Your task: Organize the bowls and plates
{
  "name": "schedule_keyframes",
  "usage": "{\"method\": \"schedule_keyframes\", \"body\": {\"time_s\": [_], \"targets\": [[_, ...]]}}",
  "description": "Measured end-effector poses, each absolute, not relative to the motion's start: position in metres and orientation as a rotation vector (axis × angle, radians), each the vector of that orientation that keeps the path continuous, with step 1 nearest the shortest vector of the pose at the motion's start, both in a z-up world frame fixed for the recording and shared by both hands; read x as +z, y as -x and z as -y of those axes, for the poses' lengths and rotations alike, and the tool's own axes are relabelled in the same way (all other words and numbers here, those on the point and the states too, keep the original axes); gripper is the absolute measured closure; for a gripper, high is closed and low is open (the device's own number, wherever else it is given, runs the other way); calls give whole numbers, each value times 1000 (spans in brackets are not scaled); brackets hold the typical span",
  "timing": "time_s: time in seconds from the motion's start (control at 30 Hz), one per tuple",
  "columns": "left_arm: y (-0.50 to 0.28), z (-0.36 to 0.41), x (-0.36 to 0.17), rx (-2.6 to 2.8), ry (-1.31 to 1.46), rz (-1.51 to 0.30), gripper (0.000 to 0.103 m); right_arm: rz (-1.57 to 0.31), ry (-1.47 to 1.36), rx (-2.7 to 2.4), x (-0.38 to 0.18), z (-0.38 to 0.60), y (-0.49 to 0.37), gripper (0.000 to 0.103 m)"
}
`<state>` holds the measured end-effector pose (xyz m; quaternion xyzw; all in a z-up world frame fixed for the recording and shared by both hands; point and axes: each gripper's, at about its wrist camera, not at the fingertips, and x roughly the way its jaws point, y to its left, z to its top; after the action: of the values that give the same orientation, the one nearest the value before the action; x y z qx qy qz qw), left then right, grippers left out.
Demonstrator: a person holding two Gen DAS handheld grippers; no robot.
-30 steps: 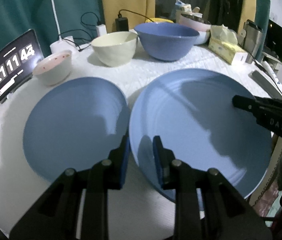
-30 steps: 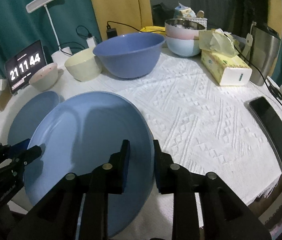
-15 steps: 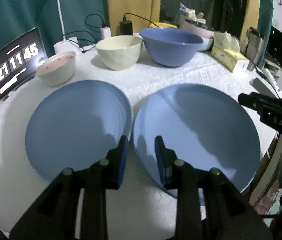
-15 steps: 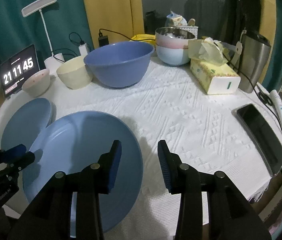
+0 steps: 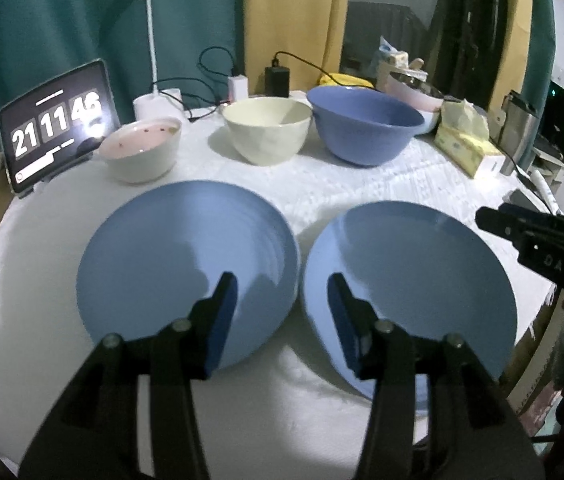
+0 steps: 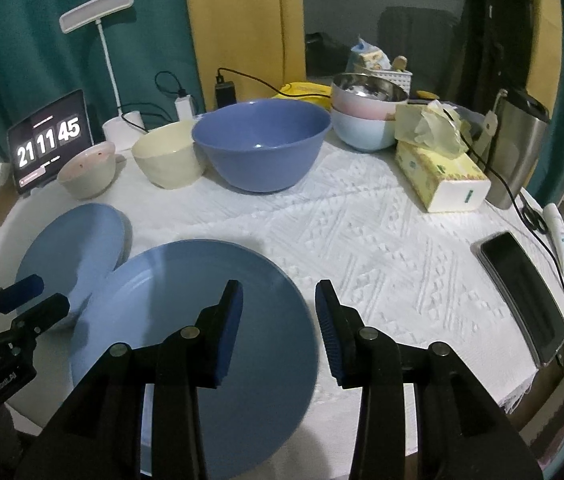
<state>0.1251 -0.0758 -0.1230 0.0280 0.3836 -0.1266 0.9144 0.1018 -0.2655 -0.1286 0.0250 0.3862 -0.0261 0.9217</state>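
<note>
The right plate [image 5: 410,280] lies flat on the table [image 5: 322,188], just under and between both empty claws, left claw [image 5: 282,312] and right claw [image 6: 277,324], jaws apart, left plate [image 5: 185,264] right beside it.

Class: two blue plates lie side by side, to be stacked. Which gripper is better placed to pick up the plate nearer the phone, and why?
Probably the right gripper: its open jaws hang over the right-hand plate at its right rim, empty. The left gripper, also open, sits over the gap between that plate and the left-hand plate.
</note>
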Motion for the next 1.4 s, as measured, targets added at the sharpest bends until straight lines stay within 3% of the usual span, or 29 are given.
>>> {"method": "schedule_keyframes", "body": {"time_s": [1.4], "targets": [[-157, -45, -121, -58, 65, -727, 54, -837, 104, 84, -118, 154, -160, 63]]}}
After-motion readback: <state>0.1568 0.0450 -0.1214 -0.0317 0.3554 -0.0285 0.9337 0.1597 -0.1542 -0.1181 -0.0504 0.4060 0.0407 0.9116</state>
